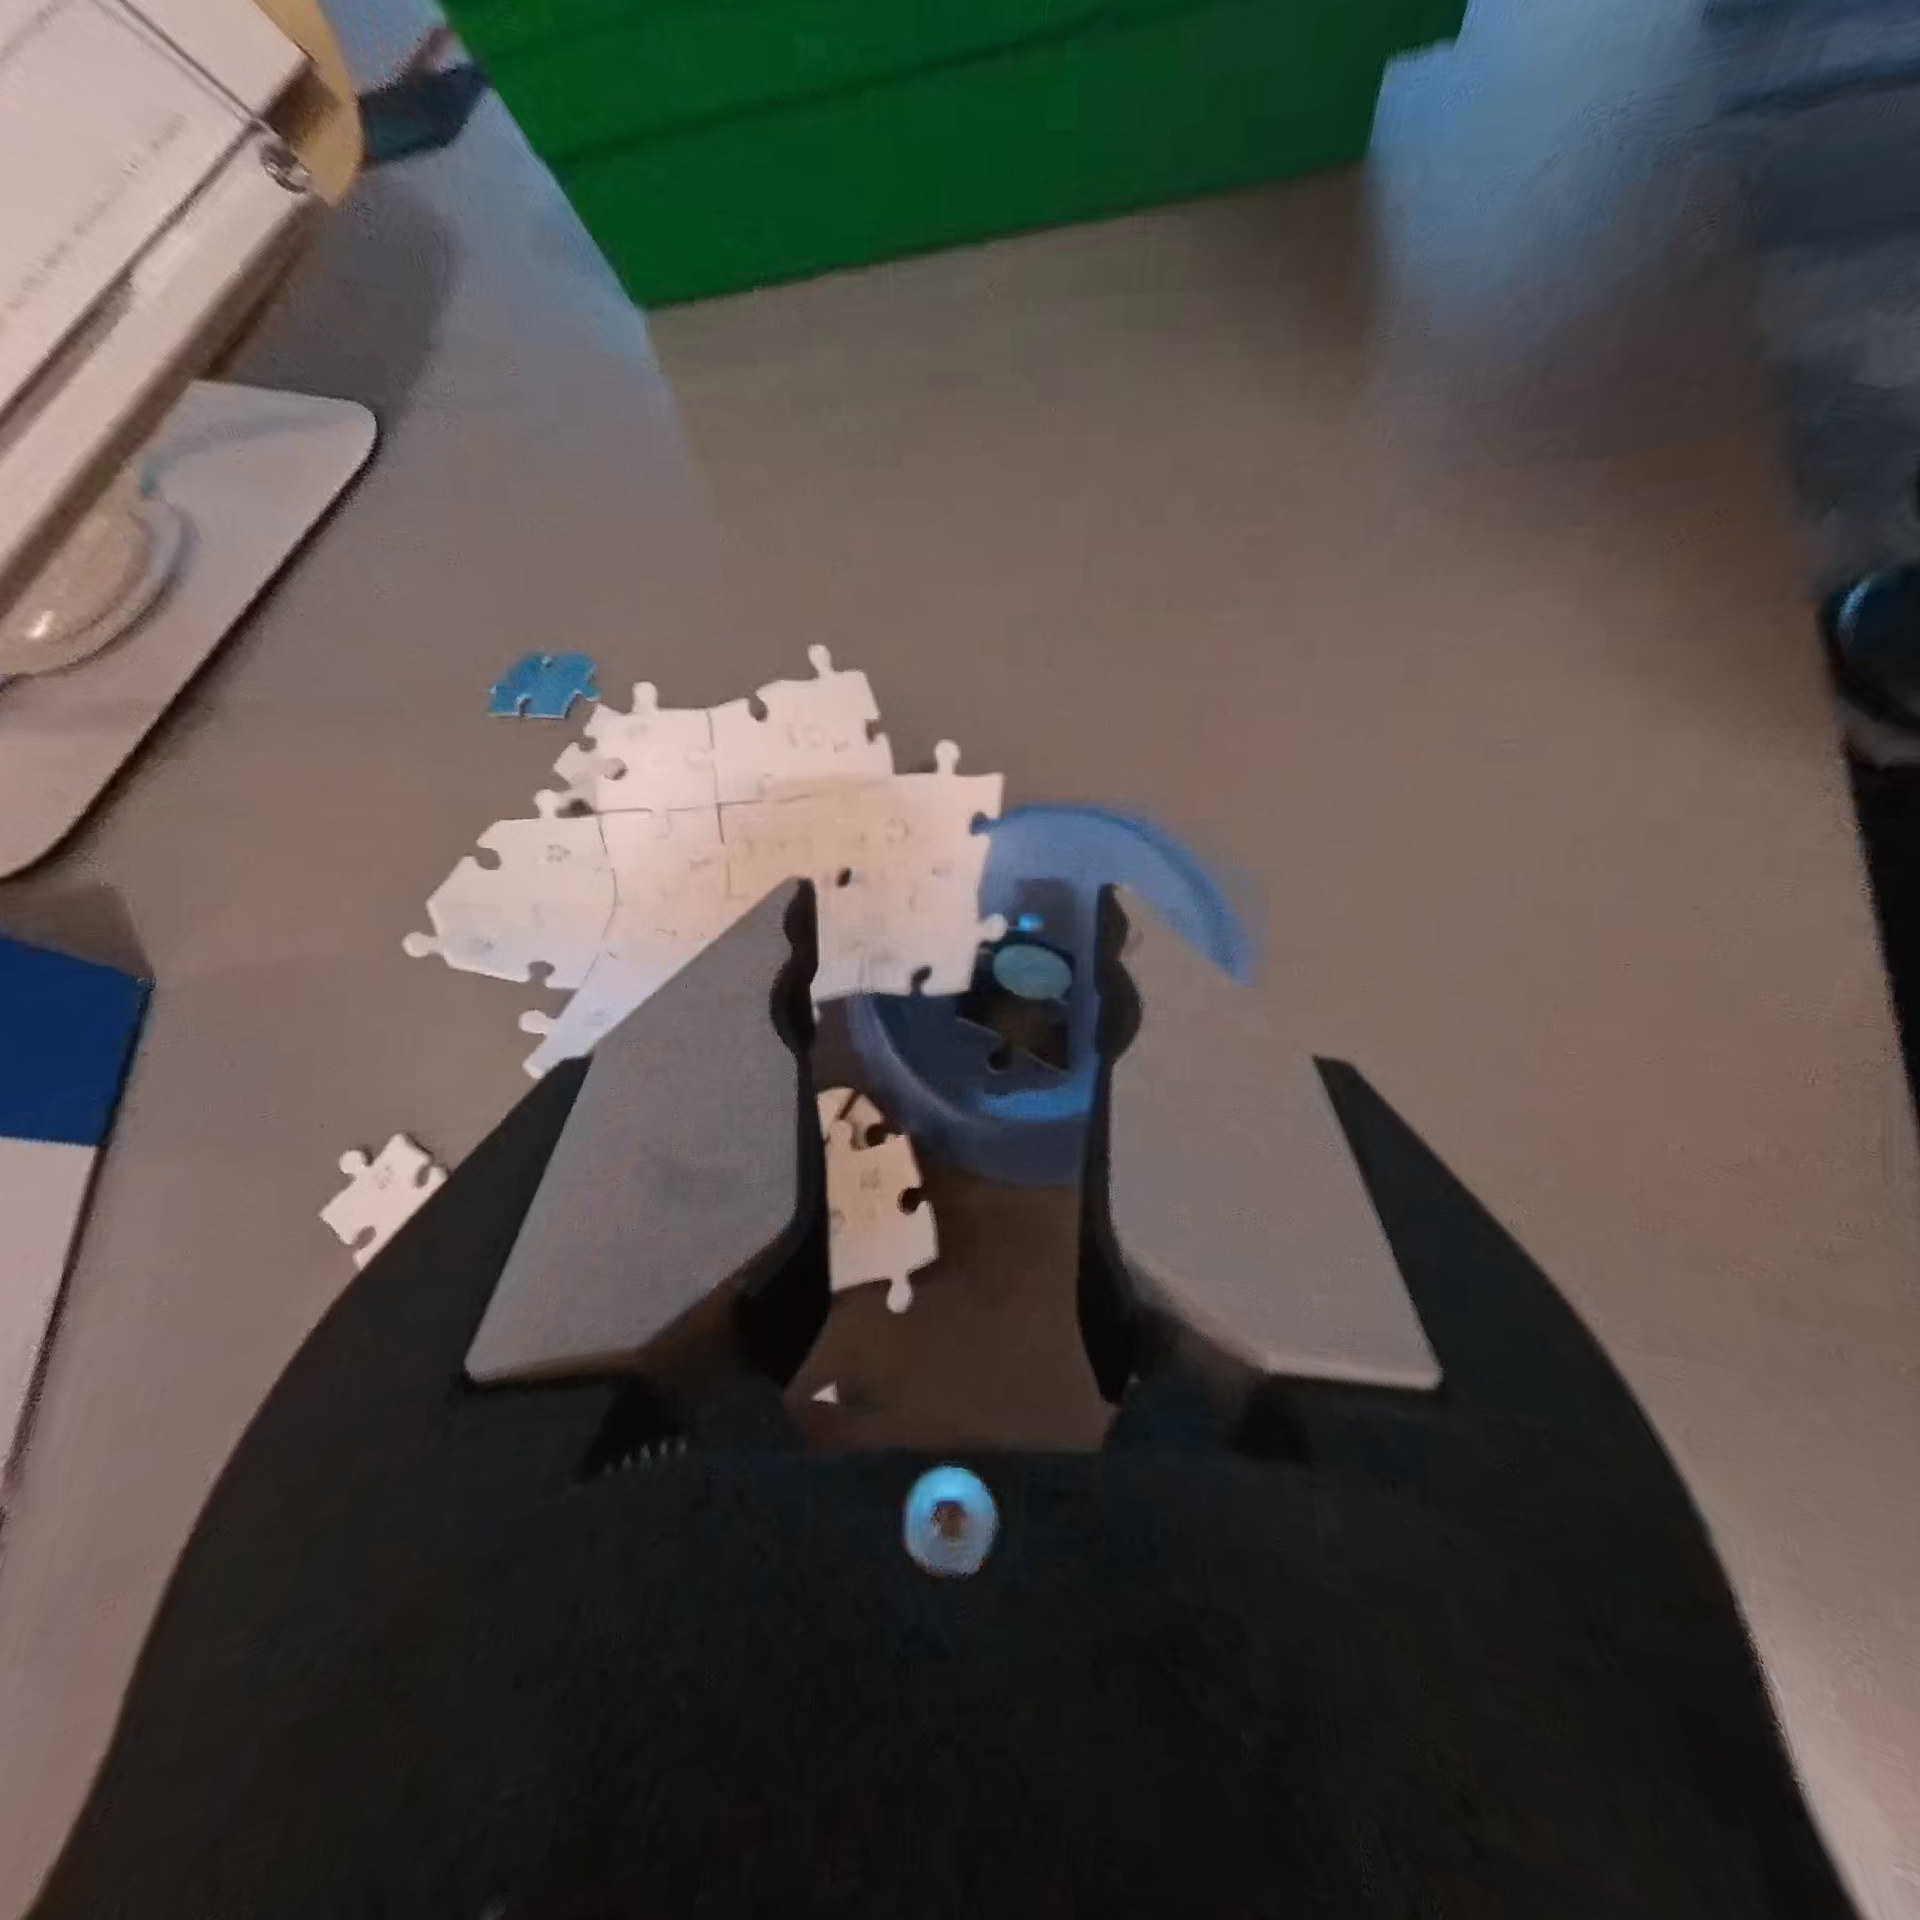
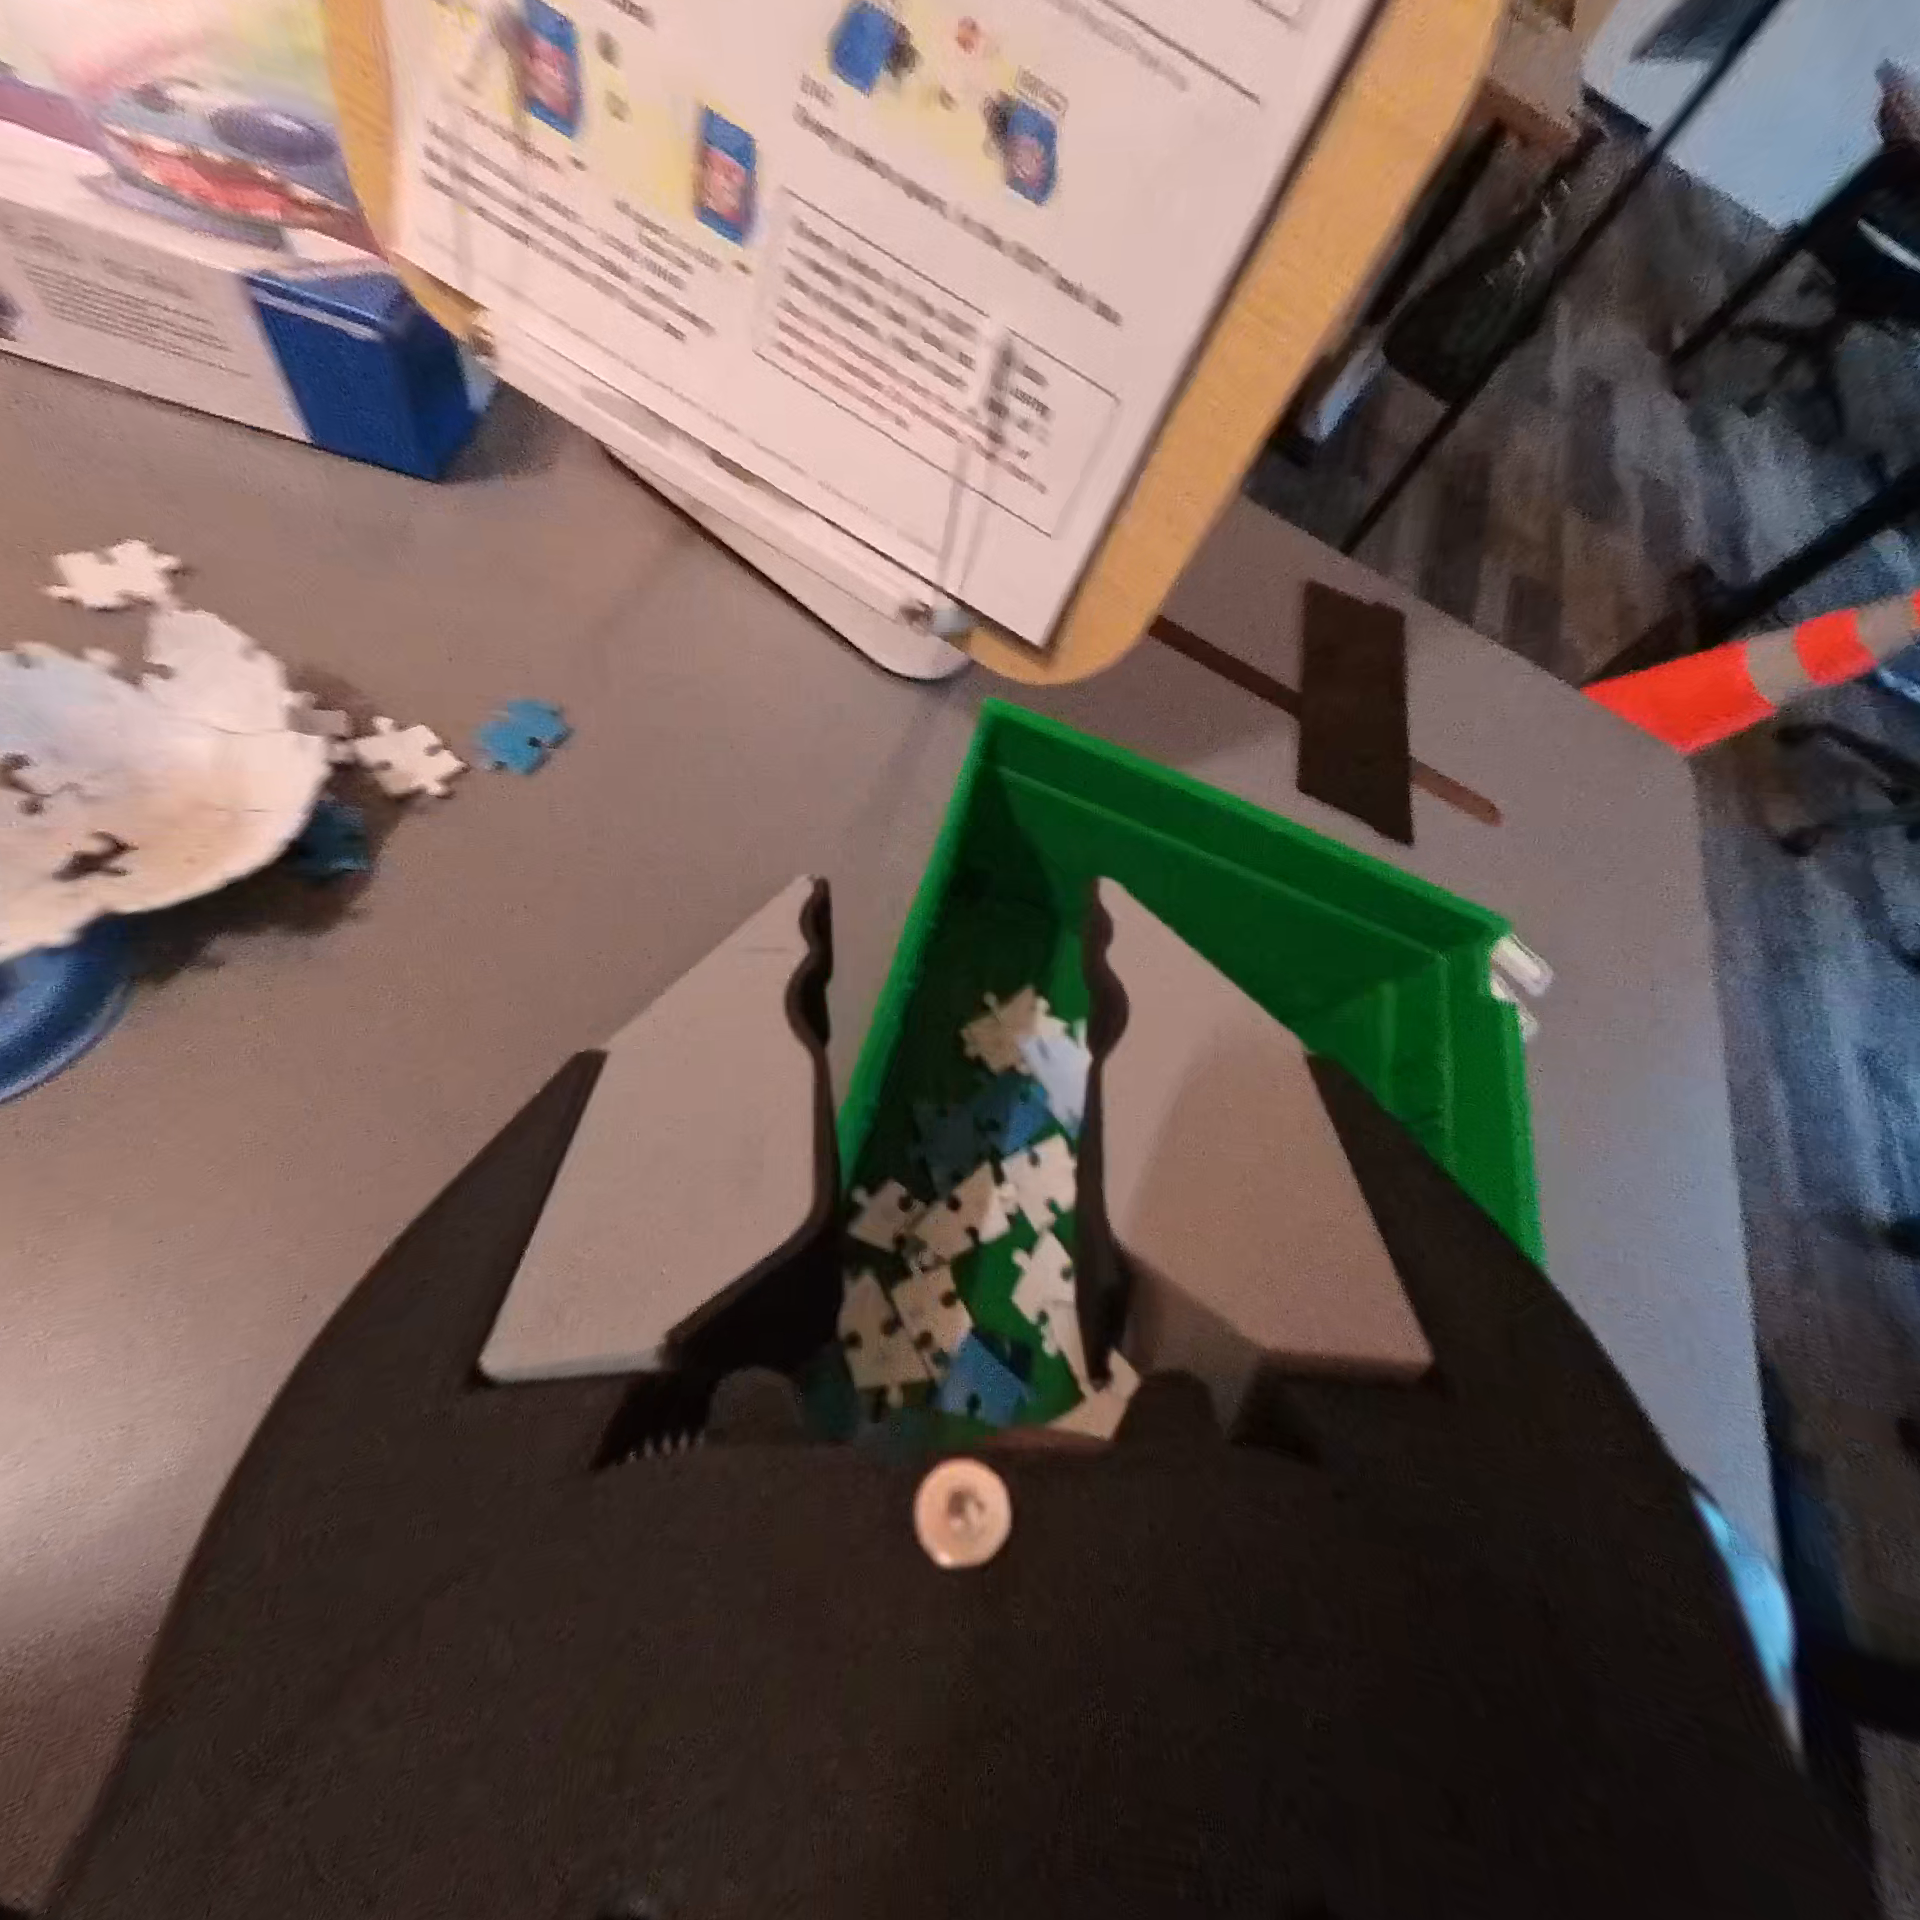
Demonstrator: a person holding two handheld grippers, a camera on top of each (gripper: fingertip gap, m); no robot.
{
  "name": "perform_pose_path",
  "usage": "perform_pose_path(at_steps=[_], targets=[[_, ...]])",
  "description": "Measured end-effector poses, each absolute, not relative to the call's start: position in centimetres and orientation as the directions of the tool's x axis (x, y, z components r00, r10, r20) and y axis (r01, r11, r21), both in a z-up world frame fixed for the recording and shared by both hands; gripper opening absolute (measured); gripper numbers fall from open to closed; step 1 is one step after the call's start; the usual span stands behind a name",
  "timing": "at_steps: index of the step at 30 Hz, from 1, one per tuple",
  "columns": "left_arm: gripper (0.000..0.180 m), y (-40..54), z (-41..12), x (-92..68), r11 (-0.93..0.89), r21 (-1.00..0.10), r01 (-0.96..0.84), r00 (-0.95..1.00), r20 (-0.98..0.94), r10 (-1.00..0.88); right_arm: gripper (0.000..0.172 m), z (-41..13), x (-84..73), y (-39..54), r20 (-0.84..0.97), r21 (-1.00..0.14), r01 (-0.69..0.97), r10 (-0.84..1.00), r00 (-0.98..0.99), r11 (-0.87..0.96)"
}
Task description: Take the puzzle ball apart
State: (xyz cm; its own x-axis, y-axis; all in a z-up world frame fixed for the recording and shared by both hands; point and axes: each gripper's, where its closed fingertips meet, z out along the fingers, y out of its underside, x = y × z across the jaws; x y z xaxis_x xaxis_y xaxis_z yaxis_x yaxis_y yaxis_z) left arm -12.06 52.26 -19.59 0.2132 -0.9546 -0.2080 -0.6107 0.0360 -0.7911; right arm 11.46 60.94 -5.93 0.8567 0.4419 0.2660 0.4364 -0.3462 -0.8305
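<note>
Grey table (image 2: 623, 935) under everything. Beyond the right gripper (image 2: 961, 935), a propped printed board (image 2: 831, 260) and a puzzle box (image 2: 208, 260), angled for reading, by the look of it. Directly below the right fingers, a green bin (image 2: 1299, 914) with loose puzzle pieces (image 2: 966, 1226) heaped inside, presumably kept together for picking; jaws apart, nothing between the pads. Under the left gripper (image 1: 956, 935), a curved shell of joined white pieces (image 1: 727, 852) perched on a blue stand (image 1: 1174, 894), likely for support while being built; fingers spread, gripping nothing, the shell's edge merely between them. Bin's contents visible only from the right; stand's hollow centre only from the left. Ahead and left of both grippers, one stray blue piece (image 1: 542, 686).
</note>
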Motion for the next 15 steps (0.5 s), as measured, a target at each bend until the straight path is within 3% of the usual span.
perform_pose_path(at_steps=[3, 5, 7, 11, 13, 15], targets=[[0.043, 53.0, -21.6, -11.9, 0.147, -0.663, -0.734, 0.164, -0.383, -0.909, 0.031, -6.8, 0.8, 56.4, 0.177, -0.883, 0.443, 0.762, 0.622, -0.157], [0.030, 53.8, -22.4, -12.1, 0.163, -0.605, -0.780, 0.158, -0.441, -0.883, 0.036, -10.6, -5.5, 53.3, 0.079, -0.855, 0.496, 0.910, 0.408, -0.148], [0.009, 54.5, -22.4, -12.3, 0.171, -0.587, -0.792, 0.170, -0.479, -0.861, 0.042, -15.2, -8.9, 52.8, 0.096, -0.792, 0.601, 0.949, 0.301, -0.111], [0.001, 55.1, -21.1, -12.8, 0.210, -0.594, -0.777, 0.193, -0.542, -0.818, 0.034, -20.1, -12.1, 53.6, 0.253, -0.700, 0.712, 0.950, 0.182, 0.050], [0.000, 55.0, -20.7, -13.0, 0.227, -0.617, -0.754, 0.202, -0.546, -0.813, 0.008, -19.8, -12.8, 54.3, 0.346, -0.686, 0.716, 0.923, 0.166, 0.128], [0.000, 55.1, -19.9, -13.2, 0.211, -0.666, -0.716, 0.246, -0.524, -0.816, 0.002, -18.8, -13.2, 54.4, 0.362, -0.715, 0.685, 0.911, 0.195, 0.137]])
